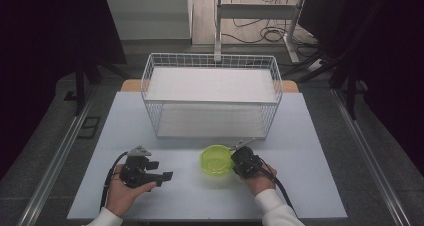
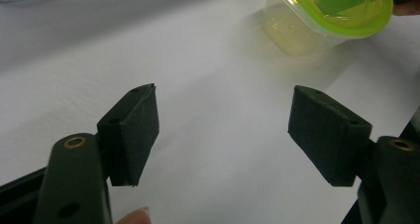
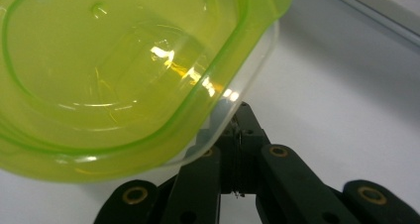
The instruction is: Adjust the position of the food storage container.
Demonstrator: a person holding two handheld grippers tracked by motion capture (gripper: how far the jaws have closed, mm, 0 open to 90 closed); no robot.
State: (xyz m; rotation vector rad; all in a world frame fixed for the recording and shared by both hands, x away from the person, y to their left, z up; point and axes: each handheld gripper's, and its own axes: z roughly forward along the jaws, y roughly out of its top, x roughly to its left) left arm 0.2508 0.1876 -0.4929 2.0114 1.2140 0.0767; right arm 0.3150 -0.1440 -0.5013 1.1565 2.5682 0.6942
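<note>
A lime-green translucent container (image 1: 216, 159) hangs just above the white table, in front of the wire basket. My right gripper (image 1: 235, 159) is at its right side, shut on its rim. In the right gripper view the green container (image 3: 124, 75) looms close, and the right gripper (image 3: 236, 121) has its black jaws pinched together at the clear edge under the green rim. My left gripper (image 1: 161, 170) rests in a hand at the front left, pointing right, open with nothing between its pads (image 2: 131, 130). The left gripper view has the container (image 2: 329, 11) at the top right, apart from the left gripper (image 2: 223, 130).
A white wire basket (image 1: 212, 61) with a shelf stands at the back middle of the table (image 1: 310, 186). Bare tabletop lies between the two grippers and along the front edge. Cables trail from both grippers towards the person.
</note>
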